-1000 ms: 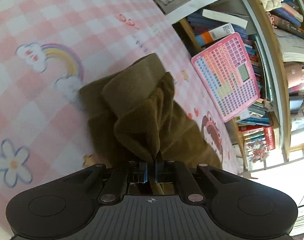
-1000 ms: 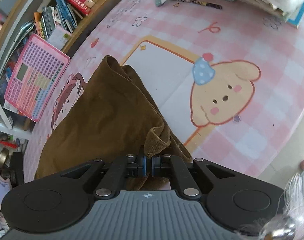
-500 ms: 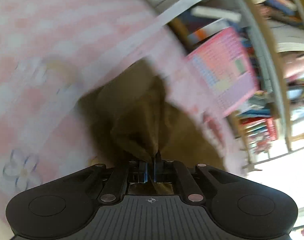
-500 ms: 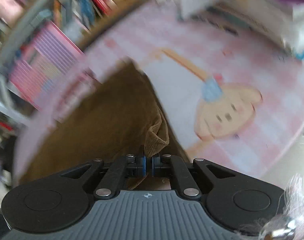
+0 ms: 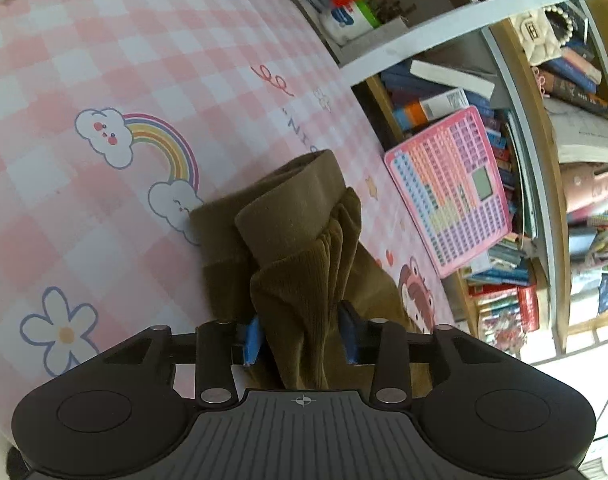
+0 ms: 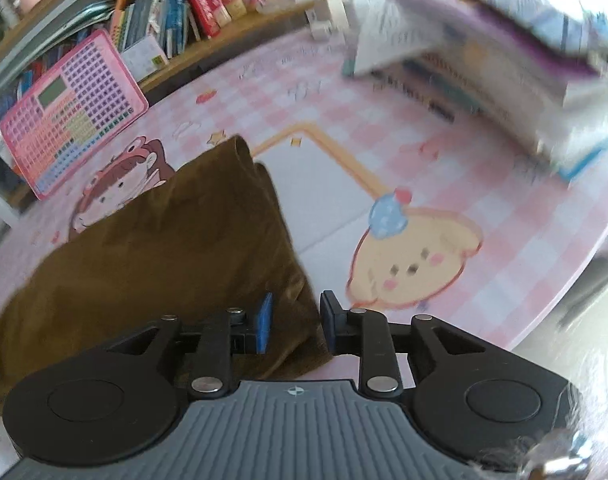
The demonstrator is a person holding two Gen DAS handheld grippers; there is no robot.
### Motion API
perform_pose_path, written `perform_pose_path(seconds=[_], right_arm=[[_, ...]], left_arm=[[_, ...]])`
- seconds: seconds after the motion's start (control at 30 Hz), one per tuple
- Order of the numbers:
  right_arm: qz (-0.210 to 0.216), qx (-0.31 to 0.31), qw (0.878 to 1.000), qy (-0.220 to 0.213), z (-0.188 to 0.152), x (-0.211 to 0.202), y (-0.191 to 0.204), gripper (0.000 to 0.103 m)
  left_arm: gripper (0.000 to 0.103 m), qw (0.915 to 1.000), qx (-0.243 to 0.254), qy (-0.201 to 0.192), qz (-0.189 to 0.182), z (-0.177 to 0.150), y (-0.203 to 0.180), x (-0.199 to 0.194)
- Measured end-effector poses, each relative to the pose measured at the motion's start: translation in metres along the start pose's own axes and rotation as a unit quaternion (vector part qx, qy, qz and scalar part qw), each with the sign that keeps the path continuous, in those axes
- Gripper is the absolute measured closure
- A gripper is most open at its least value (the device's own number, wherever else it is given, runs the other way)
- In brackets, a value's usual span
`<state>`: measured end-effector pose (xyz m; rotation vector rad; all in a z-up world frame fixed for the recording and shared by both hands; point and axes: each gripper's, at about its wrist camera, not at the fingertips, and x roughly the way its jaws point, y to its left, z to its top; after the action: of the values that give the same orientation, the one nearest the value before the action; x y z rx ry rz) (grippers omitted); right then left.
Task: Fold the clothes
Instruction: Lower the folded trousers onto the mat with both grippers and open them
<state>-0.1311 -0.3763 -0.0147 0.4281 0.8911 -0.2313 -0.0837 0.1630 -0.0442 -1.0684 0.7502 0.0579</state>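
Brown garment (image 5: 304, 248) lies on the pink checked mat (image 5: 104, 60), right ahead of both grippers.

Left wrist view only: a bunched, ribbed corduroy-like fold w/ a smoother rolled band on top, heaped between the left gripper (image 5: 302, 336) fingers; jaws opening, blue pads (image 5: 252, 338) just beside the cloth on each side, not clearly pressing. Beyond & left of that gripper: printed rainbow w/ clouds (image 5: 140, 148) and a flower (image 5: 60, 332).

Right wrist view only: same cloth lies flat and smooth, a broad sheet spreading left of the right gripper (image 6: 294, 322), w/ a straight edge running away from it. Jaws opening; a cloth corner sits between the pads, loose. Ahead & right: cartoon puppy print (image 6: 415, 256); blurred book stack (image 6: 503, 60) at the far edge.

Both views: pink keypad toy (image 5: 451, 192) leaning on a bookshelf (image 5: 523, 80) beyond the mat, packed w/ books. Mat looks smooth, matte; its near edge curves off right of the right gripper.
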Motion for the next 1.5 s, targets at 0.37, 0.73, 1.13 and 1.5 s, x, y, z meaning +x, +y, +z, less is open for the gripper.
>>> perform_pose_path(seconds=[0.37, 0.73, 1.13, 1.5], right_arm=[[-0.041, -0.07, 0.997, 0.014, -0.016, 0.015, 0.011, 0.086], [-0.043, -0.084, 0.995, -0.038, -0.014, -0.008, 0.038, 0.085], [-0.045, -0.198, 0.979, -0.023, -0.035, 0.025, 0.088, 0.084], [-0.015, -0.269, 0.963, -0.029, -0.046, 0.052, 0.134, 0.081]], left_arm=[[0.096, 0.9949, 0.088, -0.013, 0.046, -0.006, -0.025, -0.008], [0.051, 0.9991, -0.023, -0.011, 0.035, 0.001, 0.032, -0.014], [0.093, 0.9985, -0.044, -0.024, 0.023, 0.012, 0.01, 0.015], [0.094, 0.9983, 0.005, -0.044, 0.037, 0.017, 0.047, -0.019]])
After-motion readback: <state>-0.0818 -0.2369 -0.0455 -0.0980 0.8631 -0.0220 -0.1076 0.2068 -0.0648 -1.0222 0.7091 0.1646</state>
